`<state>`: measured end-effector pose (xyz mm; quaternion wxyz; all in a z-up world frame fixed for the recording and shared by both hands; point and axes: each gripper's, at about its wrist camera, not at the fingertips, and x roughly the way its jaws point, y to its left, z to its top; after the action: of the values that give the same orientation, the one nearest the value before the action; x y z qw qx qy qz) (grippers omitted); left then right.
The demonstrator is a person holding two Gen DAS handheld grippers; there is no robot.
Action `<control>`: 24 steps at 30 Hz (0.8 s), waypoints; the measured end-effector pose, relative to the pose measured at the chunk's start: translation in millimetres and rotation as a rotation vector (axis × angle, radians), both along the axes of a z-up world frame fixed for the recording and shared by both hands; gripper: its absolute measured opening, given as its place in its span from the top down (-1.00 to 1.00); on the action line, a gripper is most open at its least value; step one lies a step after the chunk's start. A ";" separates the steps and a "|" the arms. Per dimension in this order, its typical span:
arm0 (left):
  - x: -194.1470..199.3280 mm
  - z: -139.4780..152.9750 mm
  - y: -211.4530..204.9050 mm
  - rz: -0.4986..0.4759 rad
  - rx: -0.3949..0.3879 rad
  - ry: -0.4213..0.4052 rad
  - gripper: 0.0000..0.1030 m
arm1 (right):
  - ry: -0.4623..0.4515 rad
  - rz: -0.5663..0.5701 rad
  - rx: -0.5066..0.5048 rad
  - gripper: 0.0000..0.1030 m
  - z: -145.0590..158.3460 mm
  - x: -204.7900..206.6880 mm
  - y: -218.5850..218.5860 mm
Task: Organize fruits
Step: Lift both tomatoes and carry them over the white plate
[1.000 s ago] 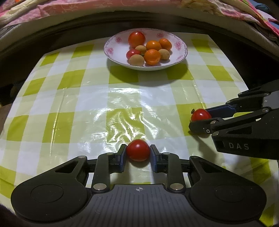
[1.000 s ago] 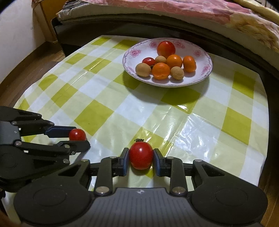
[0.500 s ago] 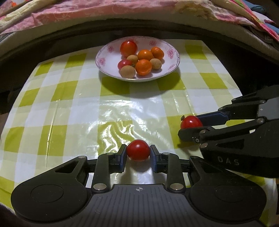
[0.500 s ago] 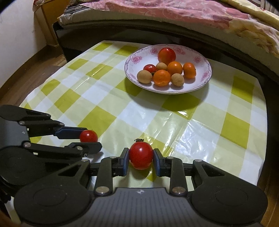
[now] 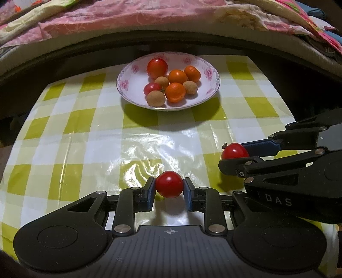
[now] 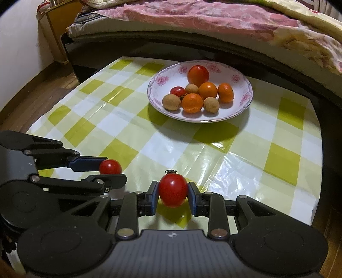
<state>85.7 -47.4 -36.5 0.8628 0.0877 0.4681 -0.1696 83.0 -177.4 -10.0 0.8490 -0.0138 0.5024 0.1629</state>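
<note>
Left gripper (image 5: 169, 188): both blue pads pressed against a small red tomato (image 5: 169, 184), clamped on it above the green-and-white checked tablecloth (image 5: 85, 149), near its front edge; same gripper seen side-on from the right wrist view, at far left. Centre, further back: white plate with pink flowers (image 6: 243, 102) standing on the cloth, well apart from both grippers; holds one large tomato (image 6: 198, 75), one small red tomato (image 6: 177, 91), three orange fruits, three tan round fruits, all bunched together and touching. Right gripper (image 6: 172, 192): fingers closed on a second red tomato (image 6: 172, 190), stem end pointing away from the camera; just beside the left gripper. Pink quilted bedding (image 6: 192, 19) behind the table.
</note>
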 end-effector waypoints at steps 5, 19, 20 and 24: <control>5.5 5.3 -4.7 -0.004 0.009 -0.017 0.35 | -0.012 -0.018 0.003 0.37 3.1 4.1 -3.4; 36.7 20.9 -18.6 0.002 0.022 -0.080 0.36 | -0.062 -0.097 0.018 0.37 14.3 33.7 -18.7; 39.7 21.0 -18.4 0.006 0.022 -0.080 0.36 | -0.064 -0.097 0.017 0.37 14.3 36.5 -18.6; 51.7 21.4 -21.0 0.014 0.028 -0.088 0.36 | -0.074 -0.106 0.014 0.37 12.9 48.5 -18.8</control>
<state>137.5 -68.4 -15.1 0.8825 0.1040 0.4325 -0.1527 131.5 -196.2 2.9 0.8746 0.0130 0.4694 0.1207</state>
